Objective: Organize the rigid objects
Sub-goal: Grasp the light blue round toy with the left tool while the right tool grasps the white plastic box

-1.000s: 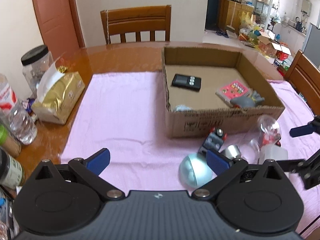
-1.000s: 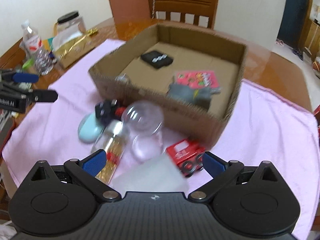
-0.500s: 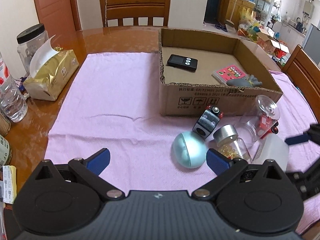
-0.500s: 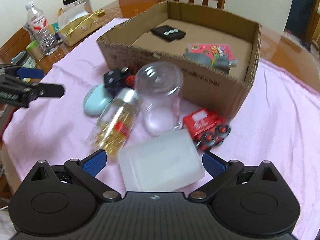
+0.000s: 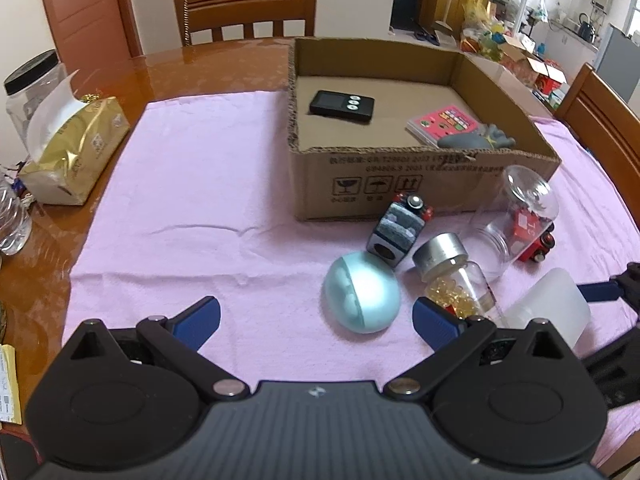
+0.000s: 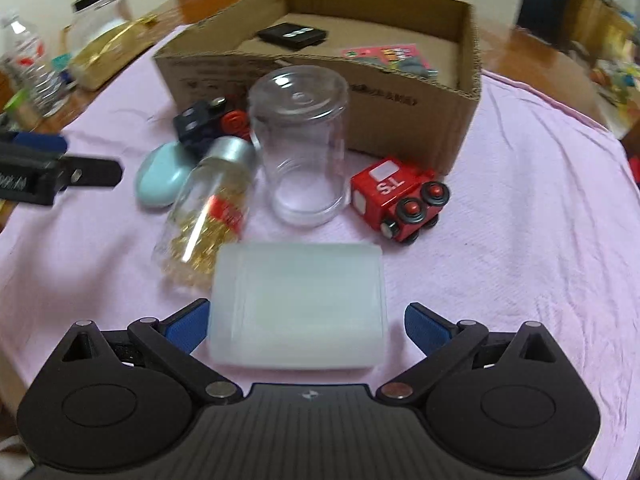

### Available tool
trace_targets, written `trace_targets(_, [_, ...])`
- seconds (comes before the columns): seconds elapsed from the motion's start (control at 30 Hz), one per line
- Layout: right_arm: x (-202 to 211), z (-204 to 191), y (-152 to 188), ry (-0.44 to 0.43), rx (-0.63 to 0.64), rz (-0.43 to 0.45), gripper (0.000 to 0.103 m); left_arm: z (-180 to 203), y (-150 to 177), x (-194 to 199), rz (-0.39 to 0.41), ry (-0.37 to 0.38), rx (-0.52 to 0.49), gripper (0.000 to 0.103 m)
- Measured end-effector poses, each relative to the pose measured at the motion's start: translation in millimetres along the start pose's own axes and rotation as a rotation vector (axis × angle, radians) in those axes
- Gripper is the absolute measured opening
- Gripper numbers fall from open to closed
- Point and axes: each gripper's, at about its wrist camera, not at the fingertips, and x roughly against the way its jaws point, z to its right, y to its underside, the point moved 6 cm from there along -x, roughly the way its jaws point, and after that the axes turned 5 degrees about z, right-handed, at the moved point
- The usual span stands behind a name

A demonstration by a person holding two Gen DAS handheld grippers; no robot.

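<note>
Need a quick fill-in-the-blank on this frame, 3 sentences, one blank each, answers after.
1. The frosted plastic box lies between the open fingers of the ____ hand-held gripper.
2. The black timer lies inside the ____ box.
3. The pill bottle with the silver cap lies on its ____ on the pink cloth.

Answers: right; cardboard; side

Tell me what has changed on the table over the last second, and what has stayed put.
The right tongs have come down and forward, open, so the frosted plastic box now lies between their fingers, not yet gripped. The left tongs have come nearer the teal egg-shaped case, open and empty. Nothing was picked up or released. The cardboard box, clear jar and red toy train stayed put.
</note>
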Motion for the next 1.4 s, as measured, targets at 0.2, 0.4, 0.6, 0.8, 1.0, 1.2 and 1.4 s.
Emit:
trace_targets(0.2, [-4,17,-1,0.154,-0.039,0.033,0.103,8,1,-11,-0.016,0.010,-0.016,0.102])
trace_targets(0.4, [-11,44,11,0.189,-0.139,-0.007,0.103,11,1,-31,-0.028,0.002,0.010,0.102])
trace_targets(0.6, [-12,49,14,0.187,-0.159,0.009,0.103,8,7,-55,-0.045,-0.034,0.043,0.102])
trace_targets(0.8, [-10,44,16,0.182,-0.148,0.008,0.103,6,11,-58,-0.043,-0.063,0.017,0.102])
trace_targets(1.0, [-10,44,17,0.178,-0.140,0.023,0.103,-10,13,-55,-0.041,-0.080,0.045,0.102])
trace_targets(1.2, [-7,43,19,0.176,-0.131,0.037,0.103,-6,13,-53,-0.021,-0.055,-0.003,0.094])
trace_targets(1.4, [-7,42,20,0.173,-0.124,0.048,0.103,7,10,-51,0.013,-0.003,-0.066,0.078])
